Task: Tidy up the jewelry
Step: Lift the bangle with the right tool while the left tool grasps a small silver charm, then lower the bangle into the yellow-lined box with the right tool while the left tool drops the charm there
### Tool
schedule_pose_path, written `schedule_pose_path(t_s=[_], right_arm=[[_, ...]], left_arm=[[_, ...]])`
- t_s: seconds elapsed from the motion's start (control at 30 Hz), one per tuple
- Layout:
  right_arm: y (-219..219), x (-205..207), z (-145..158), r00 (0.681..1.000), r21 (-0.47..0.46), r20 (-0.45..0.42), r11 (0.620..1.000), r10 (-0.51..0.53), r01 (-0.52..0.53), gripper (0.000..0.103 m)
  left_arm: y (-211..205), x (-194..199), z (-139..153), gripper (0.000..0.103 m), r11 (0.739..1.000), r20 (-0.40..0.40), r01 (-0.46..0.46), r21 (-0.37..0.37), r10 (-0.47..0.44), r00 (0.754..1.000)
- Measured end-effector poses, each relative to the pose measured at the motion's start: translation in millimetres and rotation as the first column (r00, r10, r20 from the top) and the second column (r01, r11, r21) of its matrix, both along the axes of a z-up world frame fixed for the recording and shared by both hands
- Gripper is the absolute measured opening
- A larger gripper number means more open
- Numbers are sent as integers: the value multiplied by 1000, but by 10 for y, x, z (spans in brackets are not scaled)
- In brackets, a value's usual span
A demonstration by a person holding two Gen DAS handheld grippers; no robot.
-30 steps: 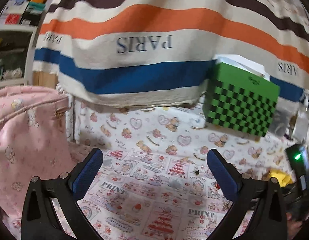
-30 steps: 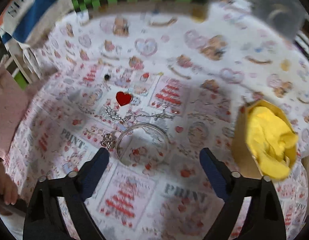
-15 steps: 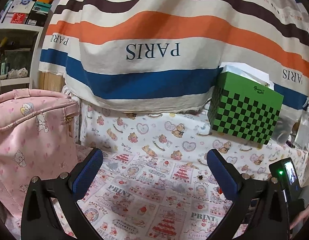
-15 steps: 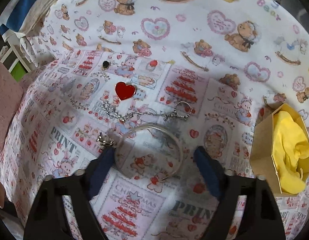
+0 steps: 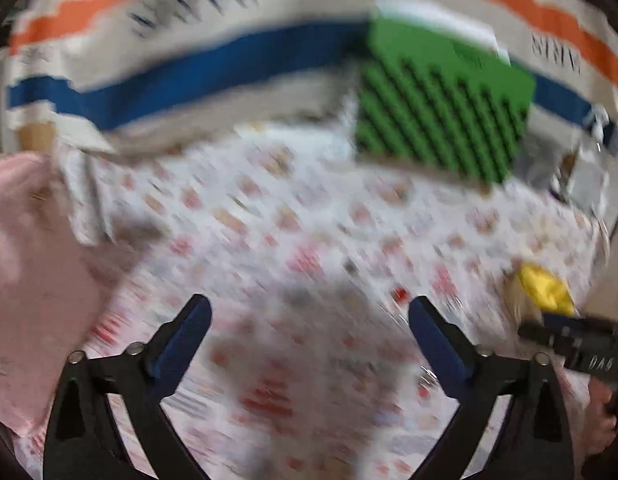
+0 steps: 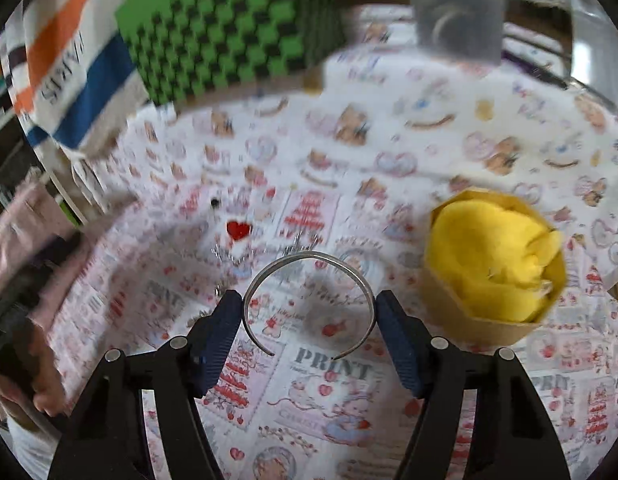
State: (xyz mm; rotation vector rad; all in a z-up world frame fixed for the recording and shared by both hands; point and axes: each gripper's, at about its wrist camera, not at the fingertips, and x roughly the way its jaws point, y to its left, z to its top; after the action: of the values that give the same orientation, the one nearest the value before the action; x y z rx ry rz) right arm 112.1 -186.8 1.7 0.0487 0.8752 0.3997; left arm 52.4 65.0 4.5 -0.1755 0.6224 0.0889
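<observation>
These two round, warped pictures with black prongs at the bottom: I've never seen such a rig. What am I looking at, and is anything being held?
No robot here: a person holds a two-finger gripper in each hand, each with a fisheye camera looking along its fingers.

The blurred picture is the left wrist view. The left gripper is open and empty above the printed cloth.

The sharper one is the right wrist view. The right gripper is shut on a silver open bangle, its pads pressing the bangle's two sides. Beyond it on the cloth lie a red heart charm, a silver chain and a small box with yellow lining. A green checkered box stands at the back.
</observation>
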Motion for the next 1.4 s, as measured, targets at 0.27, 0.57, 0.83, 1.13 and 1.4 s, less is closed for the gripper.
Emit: schedule_pose_path(t_s=[0.27, 0.57, 0.83, 1.13, 1.4], right_arm=[[-320, 25, 181, 996, 19, 48, 997, -74, 73, 71], [-821, 112, 228, 968, 88, 108, 972, -229, 220, 71], [-1213, 222, 194, 942, 161, 109, 941, -317, 298, 71], [-1256, 287, 75, 935, 159, 139, 939, -325, 303, 71], [-1196, 419, -23, 939, 171, 130, 941, -317, 294, 72]], left_arm=[[-618, 534, -179, 48, 977, -238, 183, -109, -205, 949], [-885, 748, -447, 34, 988, -343, 150, -46, -156, 926], [-914, 781, -503, 15, 986, -300, 151, -71, -166, 939], [-790, 533, -136, 15, 991, -76, 135, 1, -134, 988], [-696, 341, 93, 15, 996, 66, 89, 16, -90, 994]])
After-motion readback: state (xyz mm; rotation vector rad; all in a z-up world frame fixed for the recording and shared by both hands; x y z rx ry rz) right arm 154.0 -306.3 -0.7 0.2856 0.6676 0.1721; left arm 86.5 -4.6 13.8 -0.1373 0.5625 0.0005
